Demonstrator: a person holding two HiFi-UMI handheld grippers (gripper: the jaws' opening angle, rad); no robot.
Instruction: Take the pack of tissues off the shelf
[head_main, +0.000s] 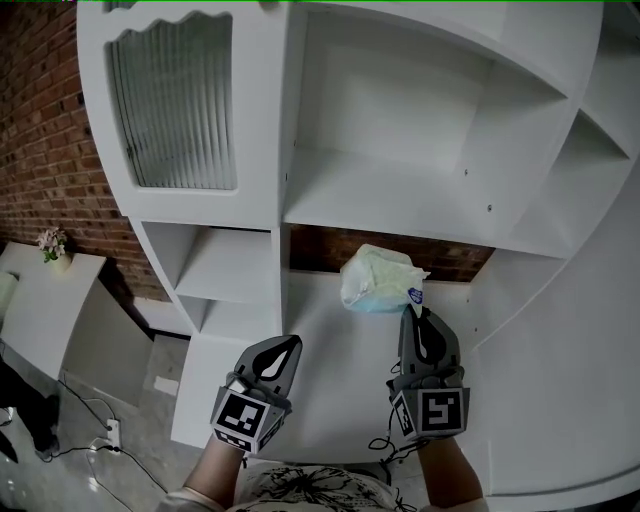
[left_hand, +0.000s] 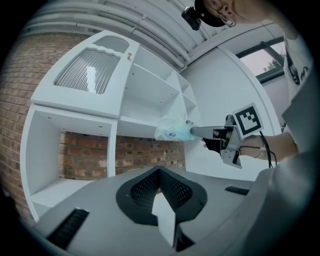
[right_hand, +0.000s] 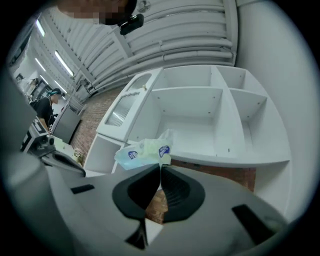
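Observation:
A pale green and blue soft pack of tissues (head_main: 376, 279) hangs in the air in front of the white shelf unit (head_main: 400, 205), before the brick-backed opening under the big compartment. My right gripper (head_main: 413, 312) is shut on the pack's near right edge, and the pack (right_hand: 142, 151) sticks out left past the closed tips (right_hand: 161, 168). Low at the left, my left gripper (head_main: 288, 346) is shut with nothing in it, clear of the pack. In the left gripper view its jaws (left_hand: 160, 172) meet, with the pack (left_hand: 172, 129) and right gripper (left_hand: 222, 137) ahead.
The unit has a ribbed glass door (head_main: 175, 105) at upper left and open compartments below and to the right. A brick wall (head_main: 40, 130) stands behind. A small white table with flowers (head_main: 52, 245) and floor cables (head_main: 90, 430) lie at the left.

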